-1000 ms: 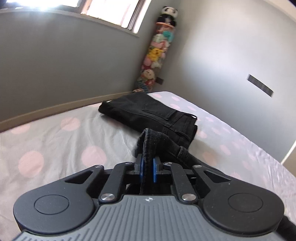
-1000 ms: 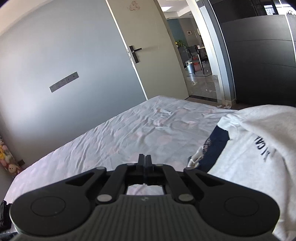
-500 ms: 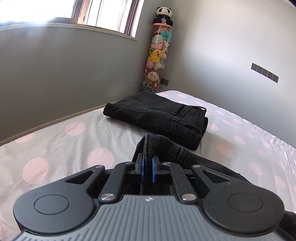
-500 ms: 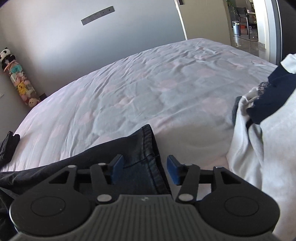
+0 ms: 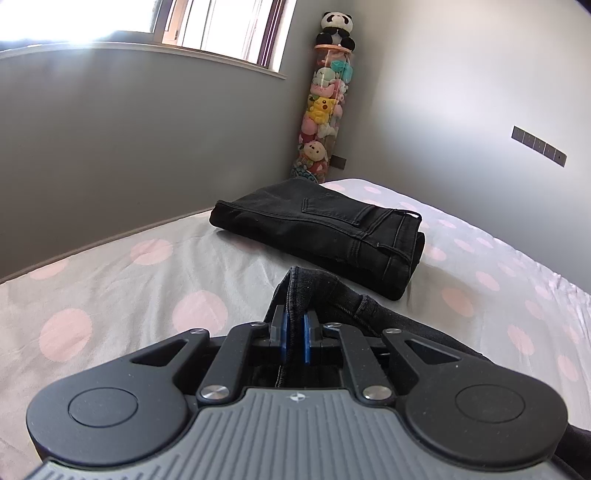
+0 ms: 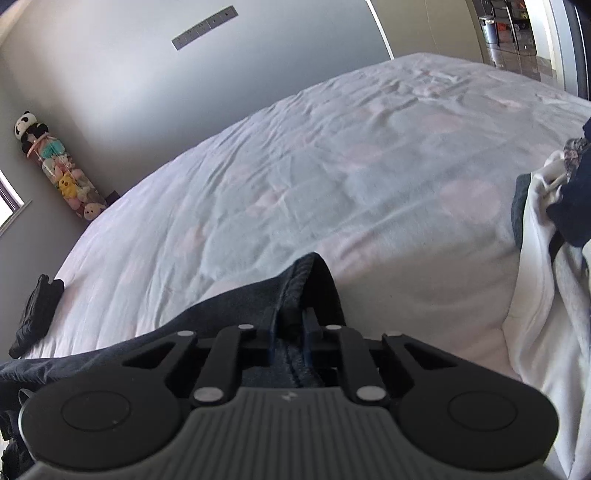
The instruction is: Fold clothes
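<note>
My left gripper (image 5: 294, 323) is shut on a hem of dark jeans (image 5: 314, 286), which trail off to the right behind it on the bed (image 5: 110, 280). My right gripper (image 6: 290, 323) is shut on another edge of the same dark jeans (image 6: 236, 306), whose fabric runs off to the lower left. A second pair of black jeans (image 5: 325, 225) lies folded on the bed ahead of the left gripper, near the corner; it shows at the far left in the right wrist view (image 6: 37, 314).
A pile of white and navy clothes (image 6: 546, 280) lies on the bed at the right. A tall tube of plush toys (image 5: 327, 103) stands in the room's corner. Grey walls bound the bed at the back and left. A doorway (image 6: 517, 33) opens far right.
My right gripper swung down to the dark jeans, opened around their edge, then shut on it. My left gripper kept its hold and moved closer to the folded jeans.
</note>
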`<state>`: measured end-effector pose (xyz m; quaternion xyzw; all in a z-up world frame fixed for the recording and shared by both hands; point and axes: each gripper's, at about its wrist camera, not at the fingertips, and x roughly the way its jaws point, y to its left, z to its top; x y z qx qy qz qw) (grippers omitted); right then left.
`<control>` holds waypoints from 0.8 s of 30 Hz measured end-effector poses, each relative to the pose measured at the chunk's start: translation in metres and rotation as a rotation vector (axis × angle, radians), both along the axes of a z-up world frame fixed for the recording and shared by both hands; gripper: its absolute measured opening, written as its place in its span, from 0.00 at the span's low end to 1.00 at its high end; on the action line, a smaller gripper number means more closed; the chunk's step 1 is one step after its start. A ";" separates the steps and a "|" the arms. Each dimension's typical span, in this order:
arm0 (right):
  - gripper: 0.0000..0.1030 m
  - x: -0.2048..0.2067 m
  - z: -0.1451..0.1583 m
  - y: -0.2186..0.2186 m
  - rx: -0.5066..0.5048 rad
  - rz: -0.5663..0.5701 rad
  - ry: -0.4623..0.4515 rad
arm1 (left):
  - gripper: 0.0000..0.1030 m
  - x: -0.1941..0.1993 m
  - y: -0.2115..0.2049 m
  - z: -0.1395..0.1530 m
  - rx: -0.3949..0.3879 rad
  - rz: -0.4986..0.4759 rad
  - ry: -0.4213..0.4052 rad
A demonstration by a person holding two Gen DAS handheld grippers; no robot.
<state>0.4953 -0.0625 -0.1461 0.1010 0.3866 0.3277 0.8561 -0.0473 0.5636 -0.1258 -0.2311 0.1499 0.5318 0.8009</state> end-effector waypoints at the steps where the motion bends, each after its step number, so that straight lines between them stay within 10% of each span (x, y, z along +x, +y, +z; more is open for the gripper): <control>1: 0.14 -0.007 0.010 -0.002 0.012 -0.009 -0.020 | 0.09 -0.002 -0.002 0.002 0.000 0.003 -0.009; 12: 0.13 -0.094 0.112 -0.085 0.175 -0.174 -0.199 | 0.09 -0.046 -0.022 0.029 0.005 -0.032 -0.145; 24: 0.13 -0.024 0.037 -0.018 -0.083 -0.307 -0.073 | 0.09 0.060 0.019 0.000 0.076 -0.158 0.221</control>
